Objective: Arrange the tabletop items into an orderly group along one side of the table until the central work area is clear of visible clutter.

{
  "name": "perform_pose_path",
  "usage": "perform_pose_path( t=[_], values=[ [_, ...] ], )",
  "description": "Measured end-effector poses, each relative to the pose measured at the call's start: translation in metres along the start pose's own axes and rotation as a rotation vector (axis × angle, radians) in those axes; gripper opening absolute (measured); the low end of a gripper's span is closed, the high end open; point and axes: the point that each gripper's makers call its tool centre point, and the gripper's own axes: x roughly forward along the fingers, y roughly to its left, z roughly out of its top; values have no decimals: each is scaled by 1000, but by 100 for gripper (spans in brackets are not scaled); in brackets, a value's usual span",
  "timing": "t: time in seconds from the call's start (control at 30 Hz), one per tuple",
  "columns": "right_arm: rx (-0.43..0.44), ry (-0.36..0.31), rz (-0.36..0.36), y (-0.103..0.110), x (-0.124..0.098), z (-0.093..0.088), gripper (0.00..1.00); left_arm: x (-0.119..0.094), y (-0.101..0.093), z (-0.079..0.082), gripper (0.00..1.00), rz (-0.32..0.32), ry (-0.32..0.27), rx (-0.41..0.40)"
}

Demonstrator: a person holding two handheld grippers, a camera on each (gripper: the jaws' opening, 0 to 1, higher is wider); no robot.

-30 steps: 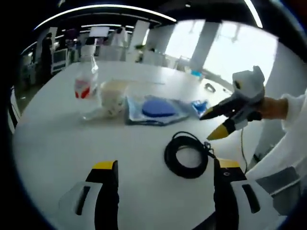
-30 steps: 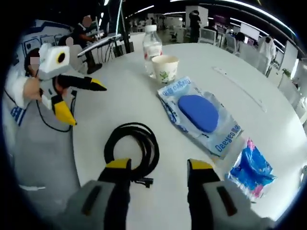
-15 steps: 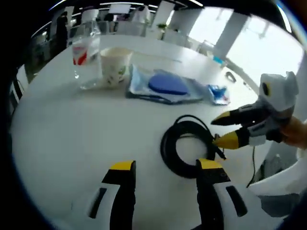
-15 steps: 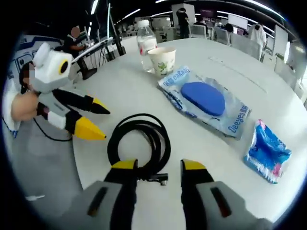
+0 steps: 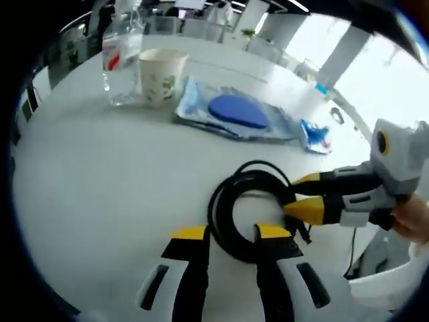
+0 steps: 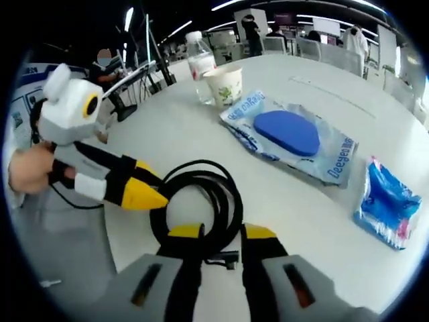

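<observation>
A coil of black cable point(image 5: 236, 201) lies on the round white table point(image 5: 94, 168). My left gripper point(image 5: 230, 233) has its jaws drawn in narrow on the coil's near arc. My right gripper point(image 5: 298, 194) comes in from the right, its yellow tips straddling the coil's right side. In the right gripper view the cable point(image 6: 201, 194) has its near arc and plug held between the right gripper point(image 6: 222, 232) jaws. There the left gripper point(image 6: 157, 186) pinches the coil's left edge. Farther off lie a clear pack with a blue pad point(image 5: 238, 114) and a small blue packet point(image 5: 315, 136).
A paper cup point(image 5: 161, 74) and a water bottle point(image 5: 120, 54) stand together at the far side, beside the pad pack point(image 6: 288, 134). The small blue packet point(image 6: 389, 204) is near the table's edge. A hand point(image 6: 30, 168) holds the left gripper. Desks and people fill the room behind.
Both grippers have moved in onto the cable coil from opposite sides. Their jaws went from wide apart to narrow around the cable. The other items lie as before.
</observation>
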Motion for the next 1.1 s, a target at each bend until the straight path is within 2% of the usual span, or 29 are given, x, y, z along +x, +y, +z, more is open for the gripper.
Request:
perform_pose_path(
  t=[0.07, 0.13, 0.23, 0.3, 0.4, 0.43, 0.53, 0.57, 0.7, 0.83, 0.93, 1.1],
  values=[
    [14, -15, -5, -2, -1, 3, 18, 0, 5, -2, 11, 39, 13, 1],
    [38, -18, 0, -3, -1, 4, 16, 0, 4, -1, 10, 48, 11, -58],
    [135, -27, 17, -6, -4, 7, 9, -1, 4, -2, 10, 66, 26, -97],
    [112, -21, 34, -9, -5, 7, 5, -3, 1, 0, 8, 72, 15, -127],
    [103, -25, 45, -14, -8, 8, 3, -7, -1, 1, 3, 75, 14, -125],
    [110, -31, 47, -16, -11, 8, 3, -7, -6, 2, 3, 63, 5, -150],
    [166, -42, 59, -24, -15, 8, 2, -9, -11, 5, 0, 70, -3, -150],
    [196, -64, 72, -25, -20, 12, 2, -9, -16, 7, 0, 64, -6, -148],
    [195, -112, 52, -34, -47, 23, 2, -6, -31, 19, 0, 42, -18, -143],
    [202, -138, 38, -46, -67, 27, 2, -1, -52, 33, 0, 13, -35, -103],
    [208, -161, 13, -59, -81, 26, 2, 3, -69, 41, 0, -15, -44, -83],
    [259, -187, -41, -80, -105, 12, 2, 13, -99, 47, 0, -67, -41, -35]
  ],
)
